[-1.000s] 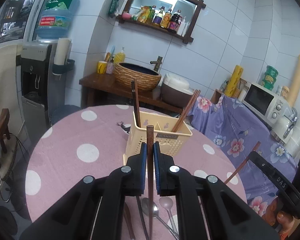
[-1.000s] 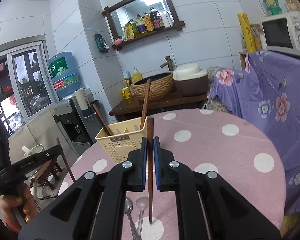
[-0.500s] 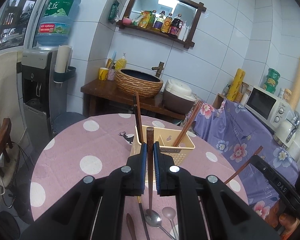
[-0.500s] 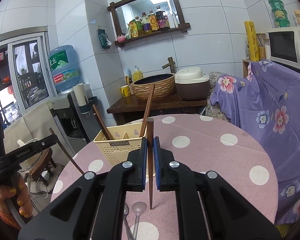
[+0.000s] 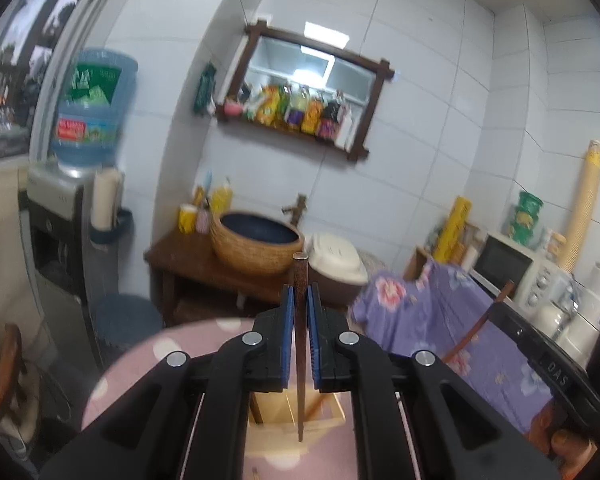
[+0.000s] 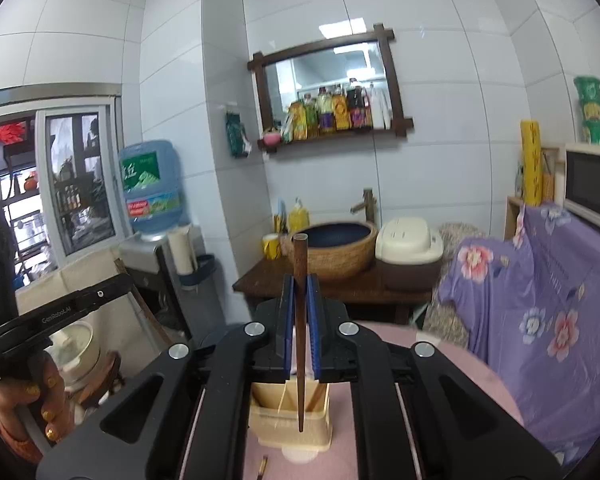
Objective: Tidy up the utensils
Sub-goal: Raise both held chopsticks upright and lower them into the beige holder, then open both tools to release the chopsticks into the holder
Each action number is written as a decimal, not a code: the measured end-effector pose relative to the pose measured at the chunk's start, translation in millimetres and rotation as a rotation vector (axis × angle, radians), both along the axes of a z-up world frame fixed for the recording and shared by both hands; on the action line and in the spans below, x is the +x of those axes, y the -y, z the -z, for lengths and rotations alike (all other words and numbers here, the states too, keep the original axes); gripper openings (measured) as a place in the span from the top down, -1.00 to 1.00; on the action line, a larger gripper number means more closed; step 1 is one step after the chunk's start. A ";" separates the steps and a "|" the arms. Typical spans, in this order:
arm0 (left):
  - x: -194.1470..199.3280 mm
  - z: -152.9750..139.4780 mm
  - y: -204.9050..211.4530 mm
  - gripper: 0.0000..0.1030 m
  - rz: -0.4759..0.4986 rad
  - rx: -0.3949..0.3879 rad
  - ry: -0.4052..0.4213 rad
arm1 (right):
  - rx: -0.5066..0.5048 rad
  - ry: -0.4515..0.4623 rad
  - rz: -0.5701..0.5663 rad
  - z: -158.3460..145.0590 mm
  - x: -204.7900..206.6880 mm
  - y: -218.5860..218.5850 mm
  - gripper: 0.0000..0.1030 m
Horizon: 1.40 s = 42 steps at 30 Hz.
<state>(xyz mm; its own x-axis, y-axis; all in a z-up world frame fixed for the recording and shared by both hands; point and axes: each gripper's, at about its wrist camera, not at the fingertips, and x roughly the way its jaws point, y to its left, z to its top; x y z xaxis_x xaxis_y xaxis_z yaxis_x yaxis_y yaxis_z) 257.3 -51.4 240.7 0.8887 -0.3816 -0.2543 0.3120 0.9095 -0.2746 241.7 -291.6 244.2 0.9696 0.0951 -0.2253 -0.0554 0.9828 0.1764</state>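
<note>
My left gripper point(image 5: 299, 300) is shut on a dark wooden chopstick point(image 5: 300, 344) held upright, tip down above the cream utensil basket point(image 5: 336, 420). My right gripper point(image 6: 300, 288) is shut on another dark chopstick point(image 6: 300, 340), also upright, its tip hanging over the same basket point(image 6: 292, 416). The basket stands on the pink polka-dot table point(image 5: 140, 364), mostly hidden behind the jaws in both views. A chopstick leans inside the basket point(image 6: 318, 394). The right gripper with its chopstick also shows in the left wrist view point(image 5: 496, 308). The left gripper's body shows at the left of the right wrist view point(image 6: 60, 312).
A wooden side table point(image 5: 188, 268) with a woven basin and a rice cooker point(image 6: 408, 240) stands behind the table. A purple floral cloth point(image 6: 540, 304) covers furniture at right, with a microwave point(image 6: 592, 188). A water dispenser point(image 5: 60, 216) stands at left. A small utensil tip lies on the table point(image 6: 263, 468).
Both grippers have risen and moved forward over the basket with their chopsticks. The spoons on the table have dropped out of view, and the basket now lies beneath the jaws.
</note>
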 end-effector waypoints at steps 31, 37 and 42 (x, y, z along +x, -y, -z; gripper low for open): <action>62.8 159.0 14.5 0.46 -0.037 0.068 -0.291 | 0.087 -0.250 0.059 155.0 91.0 -2.7 0.42; 23.5 161.9 2.4 -0.34 -0.042 0.085 -0.225 | 0.041 -0.173 0.046 158.9 52.3 -8.5 -0.01; -10.8 186.9 -16.7 -0.67 -0.072 0.131 -0.242 | -0.005 -0.200 -0.018 184.1 11.8 -21.4 -0.02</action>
